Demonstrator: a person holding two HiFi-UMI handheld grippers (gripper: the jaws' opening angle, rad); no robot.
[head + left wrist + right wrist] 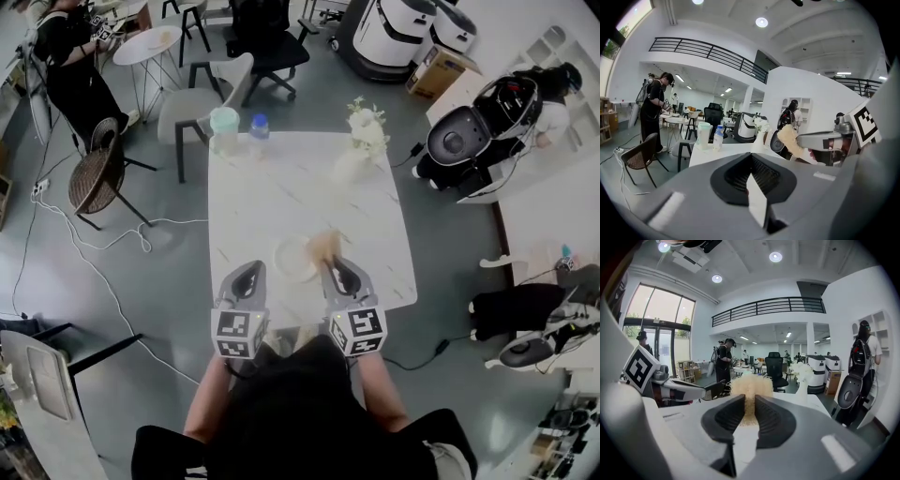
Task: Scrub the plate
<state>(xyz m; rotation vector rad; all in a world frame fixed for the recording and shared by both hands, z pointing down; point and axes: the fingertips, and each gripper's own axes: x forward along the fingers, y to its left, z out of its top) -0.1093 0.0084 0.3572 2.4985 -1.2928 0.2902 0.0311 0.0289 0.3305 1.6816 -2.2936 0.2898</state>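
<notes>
Plate (292, 260) lies on the surface (281, 187); right tongs (330, 262) clamp a fuzzy scrubber (323, 246) over the plate's right rim; left tongs (251, 274), beside the plate's left edge, closed on nothing; scrubbing looks barely begun; next I'd press down and rub.

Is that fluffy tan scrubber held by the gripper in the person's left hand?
No, the fluffy scrubber is clamped between the jaws of the right gripper, as the right gripper view shows.

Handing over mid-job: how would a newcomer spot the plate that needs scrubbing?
Find the white marble table mid-room. At its near edge lies the pale round plate, the only flat dish there, beside the tan fluffy scrubber held in the right claw.
</notes>
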